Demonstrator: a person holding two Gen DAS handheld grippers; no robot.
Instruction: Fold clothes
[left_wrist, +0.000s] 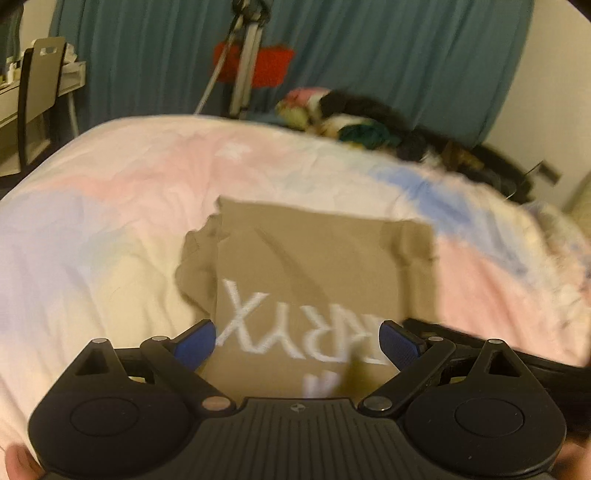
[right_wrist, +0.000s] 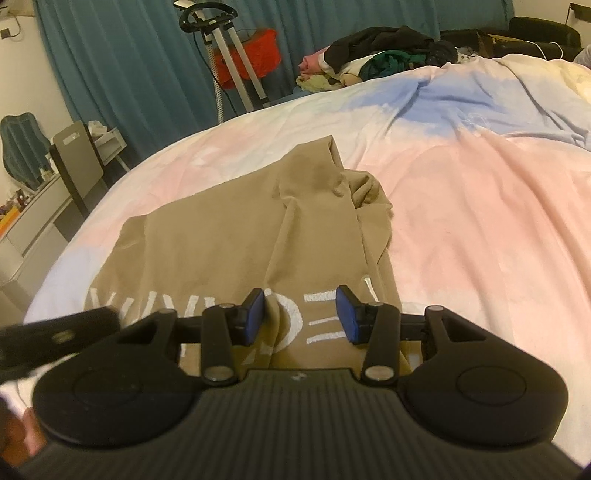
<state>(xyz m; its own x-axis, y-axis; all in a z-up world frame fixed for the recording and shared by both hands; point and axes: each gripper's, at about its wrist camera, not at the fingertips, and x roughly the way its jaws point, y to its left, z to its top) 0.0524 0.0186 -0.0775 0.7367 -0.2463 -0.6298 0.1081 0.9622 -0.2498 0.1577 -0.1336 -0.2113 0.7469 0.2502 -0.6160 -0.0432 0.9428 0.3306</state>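
Observation:
A tan T-shirt (left_wrist: 306, 258) with white lettering lies on the pastel bedspread (left_wrist: 110, 206), its sides folded in. My left gripper (left_wrist: 297, 345) is open, its blue pads (left_wrist: 195, 347) spread over the shirt's near lettered end. In the right wrist view the same shirt (right_wrist: 221, 240) lies crumpled, one sleeve bunched at the far right. My right gripper (right_wrist: 301, 314) is open, its pads (right_wrist: 349, 314) straddling a raised fold of the printed fabric. The left gripper's black body (right_wrist: 55, 338) shows at the left edge.
A pile of mixed clothes (right_wrist: 376, 59) lies at the bed's far edge. A tripod stand (right_wrist: 229, 62) and a red object (right_wrist: 255, 55) stand before teal curtains (right_wrist: 129, 74). A desk and chair (right_wrist: 74, 162) are on the left.

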